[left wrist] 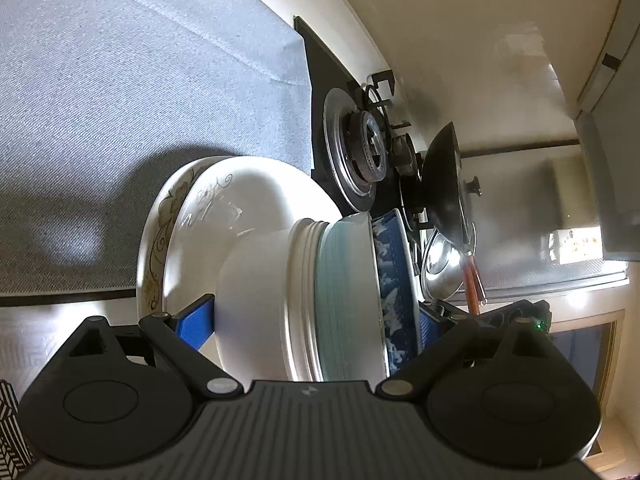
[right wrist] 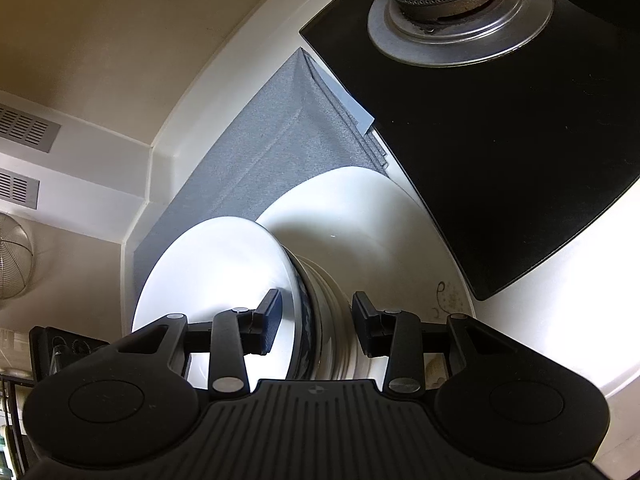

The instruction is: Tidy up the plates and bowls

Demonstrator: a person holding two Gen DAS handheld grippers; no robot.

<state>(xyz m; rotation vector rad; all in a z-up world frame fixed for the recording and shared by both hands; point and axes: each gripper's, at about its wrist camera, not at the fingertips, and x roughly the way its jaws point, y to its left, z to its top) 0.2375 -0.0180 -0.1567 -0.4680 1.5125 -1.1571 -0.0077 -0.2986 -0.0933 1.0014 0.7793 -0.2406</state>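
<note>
A stack of nested bowls (left wrist: 340, 280) fills the left wrist view: a plain white one, ribbed white ones, a pale green one and a blue patterned one at the end. My left gripper (left wrist: 312, 322) is shut on it, one blue pad at each end. In the right wrist view the same stack (right wrist: 216, 272) shows its white top bowl from inside, and my right gripper (right wrist: 316, 324) is shut across the rims. Behind it lies a large white dish (left wrist: 256, 184) with a gold flower pattern (right wrist: 352, 208). Whether the stack touches the dish is hidden.
A grey cloth (left wrist: 120, 100) covers the counter beyond the dish (right wrist: 256, 152). Close by is a black gas hob with a burner (left wrist: 356, 148) (right wrist: 460, 12). A dark wok (left wrist: 444, 176) and a steel lid (left wrist: 440, 268) stand on the hob's far side.
</note>
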